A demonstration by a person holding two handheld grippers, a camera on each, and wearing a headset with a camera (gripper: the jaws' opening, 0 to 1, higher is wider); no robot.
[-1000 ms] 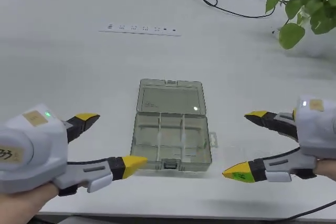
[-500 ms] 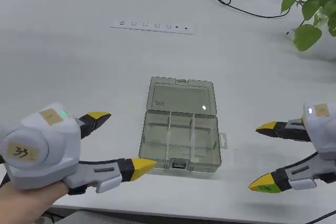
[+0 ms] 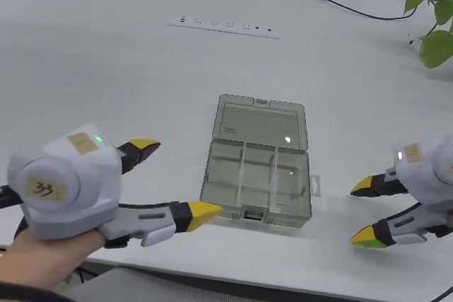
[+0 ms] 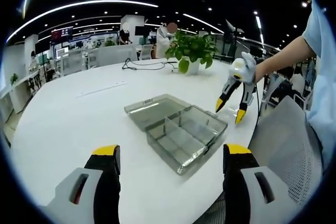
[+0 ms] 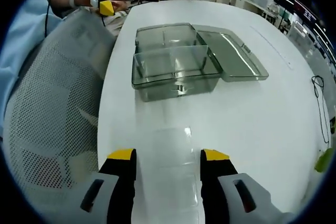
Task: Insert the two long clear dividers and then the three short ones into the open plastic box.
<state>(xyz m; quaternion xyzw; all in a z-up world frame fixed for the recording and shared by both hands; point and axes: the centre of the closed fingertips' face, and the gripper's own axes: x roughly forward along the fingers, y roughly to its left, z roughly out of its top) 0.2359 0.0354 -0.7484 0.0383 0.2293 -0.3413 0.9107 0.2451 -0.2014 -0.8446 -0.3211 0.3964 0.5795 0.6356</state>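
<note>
White tabletop (image 3: 106, 76) carries everything. The open plastic box (image 3: 258, 185) sits between the two grippers and a little ahead of their tips, its lid (image 3: 262, 125) laid flat beyond so the compartments stay reachable. The left gripper (image 3: 182, 177), jaws apart and empty, flanks the box, probably ready to steady it. The right gripper (image 3: 361, 211), likewise spread and empty, points at a faint clear sheet (image 5: 170, 140), likely a divider, just ahead of its tips.
</note>
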